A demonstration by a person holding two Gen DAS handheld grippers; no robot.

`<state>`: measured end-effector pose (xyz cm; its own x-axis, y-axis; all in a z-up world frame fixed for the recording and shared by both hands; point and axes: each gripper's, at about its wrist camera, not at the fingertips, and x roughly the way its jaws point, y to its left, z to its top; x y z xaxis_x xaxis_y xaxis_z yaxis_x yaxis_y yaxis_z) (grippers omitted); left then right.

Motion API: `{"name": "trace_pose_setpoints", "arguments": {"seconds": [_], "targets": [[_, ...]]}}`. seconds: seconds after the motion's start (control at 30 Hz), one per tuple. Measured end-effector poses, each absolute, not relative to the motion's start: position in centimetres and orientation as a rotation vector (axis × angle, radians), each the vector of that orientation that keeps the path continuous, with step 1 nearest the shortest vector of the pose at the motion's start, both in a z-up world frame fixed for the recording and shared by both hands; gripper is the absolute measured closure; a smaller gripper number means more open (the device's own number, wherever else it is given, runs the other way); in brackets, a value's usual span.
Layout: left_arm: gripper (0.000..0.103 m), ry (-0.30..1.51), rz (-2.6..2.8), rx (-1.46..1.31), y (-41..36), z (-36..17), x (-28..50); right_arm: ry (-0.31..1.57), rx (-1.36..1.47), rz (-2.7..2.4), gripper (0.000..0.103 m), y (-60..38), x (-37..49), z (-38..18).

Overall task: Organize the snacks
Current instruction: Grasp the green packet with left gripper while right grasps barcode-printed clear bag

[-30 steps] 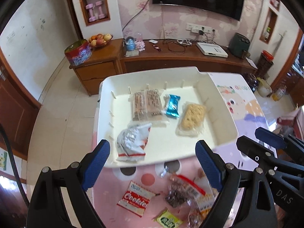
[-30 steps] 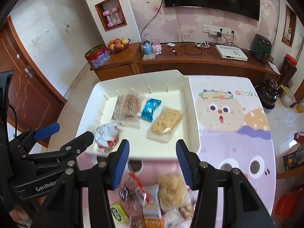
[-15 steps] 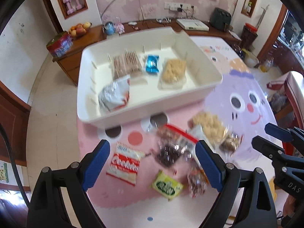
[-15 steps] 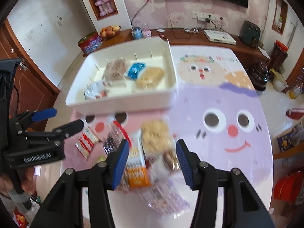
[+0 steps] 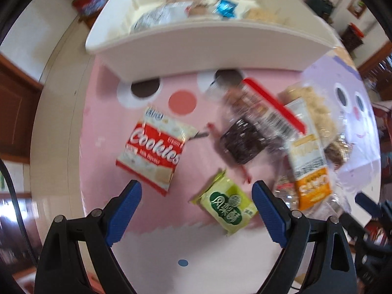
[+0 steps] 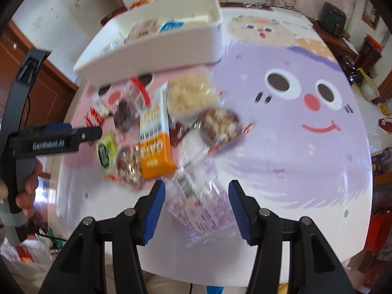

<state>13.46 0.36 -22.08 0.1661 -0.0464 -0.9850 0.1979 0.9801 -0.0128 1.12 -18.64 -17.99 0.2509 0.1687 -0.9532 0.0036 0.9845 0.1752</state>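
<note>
Two grippers: our left gripper (image 5: 196, 197) gapes wide and empty above one green packet (image 5: 226, 208); one cookie packet (image 5: 153, 149) lies just beside it. Our right gripper (image 6: 196, 196), jaws just widening, straddles one clear purple-printed bag (image 6: 203, 208) without pressing it, near the white bin (image 6: 156, 54).

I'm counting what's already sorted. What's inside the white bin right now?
Inside the white bin: a silver packet, a blue wrapper and pale and brown snacks, all blurred. Its near wall hides the floor.

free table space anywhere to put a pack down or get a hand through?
Free: the purple cartoon face right of the snack pile, out to the table edge, and the pale strip nearest the left gripper. Crowded: the pile in front of the white bin, from the cookies pack across to the orange pack.
</note>
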Motion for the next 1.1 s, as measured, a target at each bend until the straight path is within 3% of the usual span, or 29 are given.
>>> {"name": "trace_pose_setpoints", "arguments": {"seconds": [0.2, 0.4, 0.63, 0.73, 0.83, 0.9, 1.03, 1.1], "targets": [[0.012, 1.48, -0.075, 0.026, 1.7, -25.2, 13.0, 1.355, 0.035, 0.149, 0.048, -17.2, 0.6, -19.8], [0.012, 1.544, -0.053, -0.051, 1.7, -26.7, 12.2, 1.35, -0.086, 0.188, 0.036, -16.2, -0.2, -20.5], [0.016, 1.576, -0.04, -0.011, 1.6, -27.7, 10.7, 1.343, -0.093, 0.199, 0.028, -16.4, -0.2, -21.2], [0.028, 1.575, -0.057, 0.017, 1.7, -27.4, 10.3, 1.353, -0.061, 0.206, 0.025, -16.7, 0.3, -21.9], [0.047, 1.572, -0.08, 0.04, 1.8, -27.0, 9.6, 1.398, -0.003, 0.224, 0.022, -17.2, 0.8, -23.1], [0.068, 1.56, -0.096, 0.056, 1.9, -26.8, 9.2, 1.391, -0.013, 0.22, 0.022, -17.0, 0.9, -23.2], [0.068, 1.551, -0.14, 0.043, 1.9, -26.1, 8.3, 1.377, -0.033, 0.215, 0.034, -16.7, 0.8, -22.9], [0.068, 1.547, -0.15, 0.041, 2.9, -26.0, 7.5, 1.378, -0.02, 0.213, 0.046, -16.8, 0.8, -22.8]]}}
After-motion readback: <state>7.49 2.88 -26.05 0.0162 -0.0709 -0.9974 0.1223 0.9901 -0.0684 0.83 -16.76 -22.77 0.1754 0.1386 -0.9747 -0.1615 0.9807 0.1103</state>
